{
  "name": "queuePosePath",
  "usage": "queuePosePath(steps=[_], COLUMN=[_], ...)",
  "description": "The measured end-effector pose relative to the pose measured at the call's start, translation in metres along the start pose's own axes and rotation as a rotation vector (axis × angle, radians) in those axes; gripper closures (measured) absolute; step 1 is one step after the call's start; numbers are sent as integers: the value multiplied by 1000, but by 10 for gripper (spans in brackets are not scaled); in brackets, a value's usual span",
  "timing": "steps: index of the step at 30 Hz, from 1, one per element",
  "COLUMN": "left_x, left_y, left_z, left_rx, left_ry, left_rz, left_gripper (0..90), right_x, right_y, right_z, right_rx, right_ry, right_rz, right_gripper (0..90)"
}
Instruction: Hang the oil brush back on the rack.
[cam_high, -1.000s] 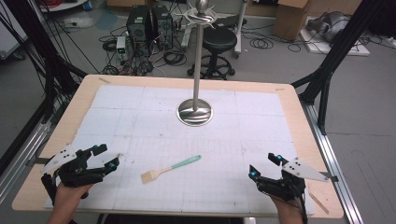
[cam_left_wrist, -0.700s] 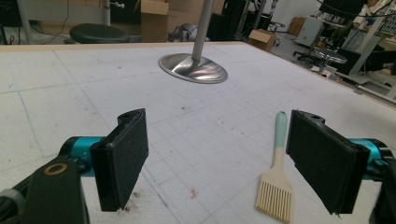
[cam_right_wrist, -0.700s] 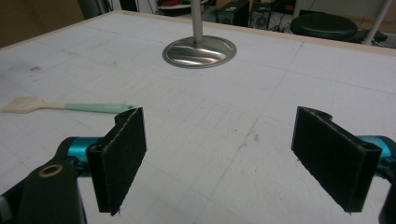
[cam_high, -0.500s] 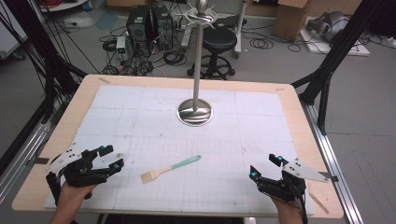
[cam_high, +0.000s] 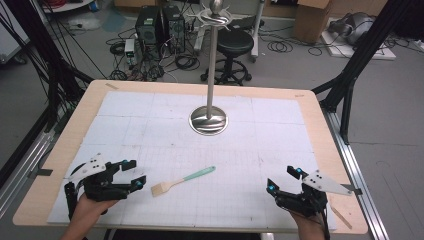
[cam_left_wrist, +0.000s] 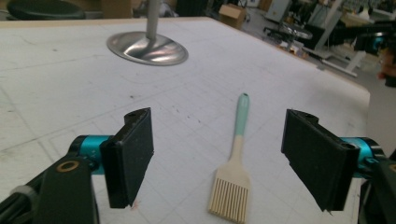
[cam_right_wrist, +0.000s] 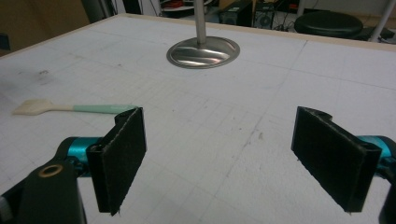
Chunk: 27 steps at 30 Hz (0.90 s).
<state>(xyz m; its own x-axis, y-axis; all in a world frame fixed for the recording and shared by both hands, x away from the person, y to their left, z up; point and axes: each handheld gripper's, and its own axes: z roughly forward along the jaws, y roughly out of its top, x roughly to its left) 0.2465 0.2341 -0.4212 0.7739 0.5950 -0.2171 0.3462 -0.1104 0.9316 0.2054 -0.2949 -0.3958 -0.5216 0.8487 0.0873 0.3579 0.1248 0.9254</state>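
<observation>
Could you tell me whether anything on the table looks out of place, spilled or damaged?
Nothing stands out. The brush lies flat and whole on the white mat, at a slant, bristles toward the left gripper, whose open jaws have just been closing a little with nothing between them. The metal stand is upright. A few dark specks mark the mat.

Left gripper (cam_high: 131, 174): we are seeing it advancing across the table toward the brush (cam_high: 182, 180) | jaws: we are noting them narrowing slightly, standing apart, brush bristles (cam_left_wrist: 229, 198) lying ahead between them, untouched.
</observation>
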Motion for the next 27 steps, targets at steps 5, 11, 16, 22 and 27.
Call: queuePosePath(steps=[5,11,16,22,27], left_x=[-2,-4,-12,-22,-27], left_y=[1,4,15,22,21], left_z=[14,30,52,75,97], left_rx=[62,142,208,261,307], left_ry=[-34,-57,-90,-118,-134], left_rz=[22,58,107,163,181], left_gripper=[310,379,388,388,424], right_x=[0,2,1,0,-1], right_y=[-1,-1,-1,-1,-1], right_z=[4,5,6,5,4], right_rx=[20,29,31,24,28], right_ry=[12,19,20,25,26], right_rz=[13,8,13,17,19], right_gripper=[174,174,174,174,174])
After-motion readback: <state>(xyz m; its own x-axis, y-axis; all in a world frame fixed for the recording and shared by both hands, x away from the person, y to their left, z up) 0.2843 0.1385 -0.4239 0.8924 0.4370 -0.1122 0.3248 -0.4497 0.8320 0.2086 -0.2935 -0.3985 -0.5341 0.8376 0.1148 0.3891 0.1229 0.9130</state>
